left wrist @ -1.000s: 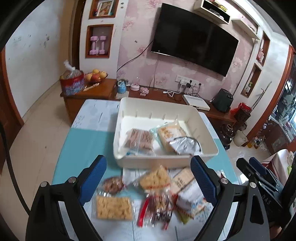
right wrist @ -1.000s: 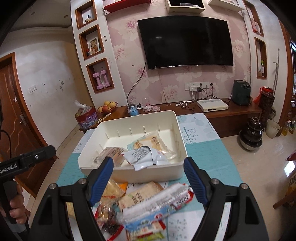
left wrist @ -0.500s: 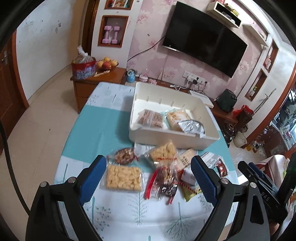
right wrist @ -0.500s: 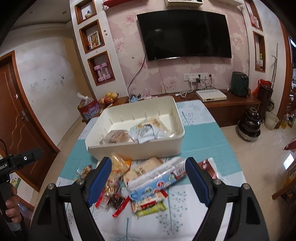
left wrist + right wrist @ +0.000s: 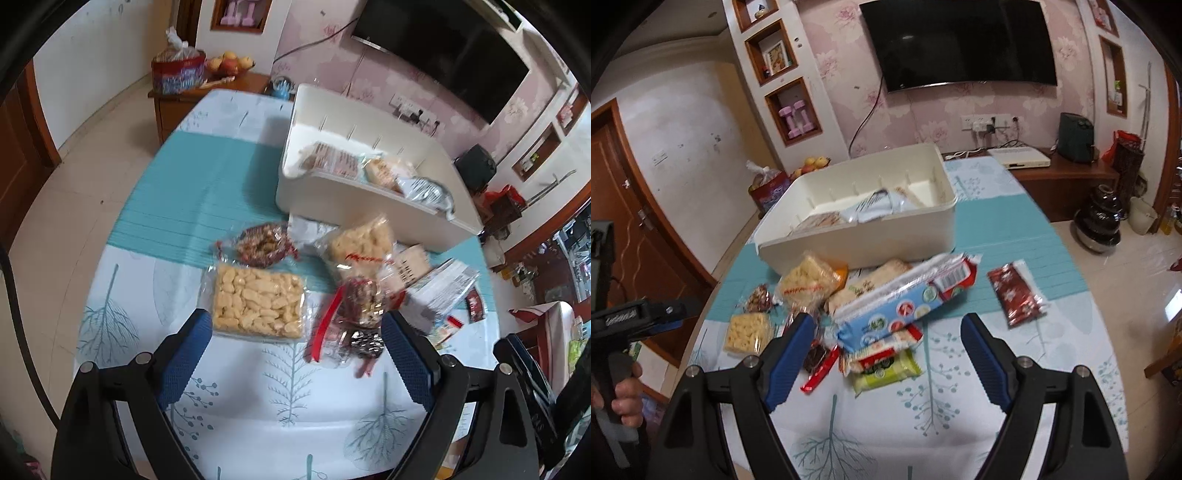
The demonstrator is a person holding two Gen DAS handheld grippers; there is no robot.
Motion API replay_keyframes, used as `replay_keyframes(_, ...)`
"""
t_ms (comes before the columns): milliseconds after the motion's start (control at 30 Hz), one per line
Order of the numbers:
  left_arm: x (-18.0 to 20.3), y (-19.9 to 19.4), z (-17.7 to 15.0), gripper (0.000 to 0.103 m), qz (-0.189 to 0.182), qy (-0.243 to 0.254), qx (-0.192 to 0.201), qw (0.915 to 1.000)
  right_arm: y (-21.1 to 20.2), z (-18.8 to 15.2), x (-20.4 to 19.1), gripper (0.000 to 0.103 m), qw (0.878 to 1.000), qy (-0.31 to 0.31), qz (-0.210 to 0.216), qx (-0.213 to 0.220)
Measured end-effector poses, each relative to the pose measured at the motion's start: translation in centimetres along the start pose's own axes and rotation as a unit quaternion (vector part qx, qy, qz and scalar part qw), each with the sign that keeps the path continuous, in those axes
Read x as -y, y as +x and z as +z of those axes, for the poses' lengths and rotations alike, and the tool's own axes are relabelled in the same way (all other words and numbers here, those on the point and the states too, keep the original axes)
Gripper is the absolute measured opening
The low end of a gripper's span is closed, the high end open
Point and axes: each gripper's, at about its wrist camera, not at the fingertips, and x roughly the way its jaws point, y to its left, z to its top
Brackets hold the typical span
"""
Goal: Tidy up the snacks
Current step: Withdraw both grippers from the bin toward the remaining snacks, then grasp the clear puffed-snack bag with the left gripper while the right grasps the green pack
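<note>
A: Left gripper [image 5: 295, 350] is seen spread wide, nothing clamped; yellow pack [image 5: 258, 302] lies just ahead, partly between the blue fingers [image 5: 184, 354]; red-strip bag [image 5: 354, 317] is beside the other finger.

B: Right gripper [image 5: 886, 354] is also spread, nothing held; blue pack [image 5: 905, 302] sits on top of the pile between and ahead of its fingers; green pack [image 5: 886, 369] is pinned under the stack.

A: Bin [image 5: 857, 243] is placed further back on the table [image 5: 960, 424], touching or nearly touching the pile; a few packs are already inside, most snacks are not yet moved; red sachet [image 5: 1015, 295] lies apart on the right.

B: Step is judged as approach for a pick, both sides at once.

A: Risks noted: film is slick and crinkly, so a flat pack could be squeezed out if pinched at the edge; the yellow pack's contents could be crushed by a hard close.

B: Blue pack is tilted on a loose heap; neighbours could be dragged or knocked off the table edge if it is lifted fast; two packs could be caught together.

A: Grippers are working close; a clash over the middle of the pile is possible; left view is blurred, so exact contact cannot be told.
</note>
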Motion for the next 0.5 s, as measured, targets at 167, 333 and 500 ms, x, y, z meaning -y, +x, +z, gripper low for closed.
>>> replay_keyframes(167,-0.8,3.3,-0.1,0.092,0.003,-0.012,-0.039,0.9991,0.8,-2.1,-0.4,0.082,1.000,-0.027,0.000,0.006)
replay_keyframes(333,-1.2,5.6,-0.4,0.092,0.007,-0.016,-0.062,0.9980,1.6,-4.0,-0.8,0.082,0.999,-0.053,0.015,0.004)
replay_keyframes(500,-1.3,7.6,-0.4,0.092,0.014,-0.019,-0.080,0.9965,2.7,-5.6,-0.8,0.082,0.998,-0.064,0.026,-0.002)
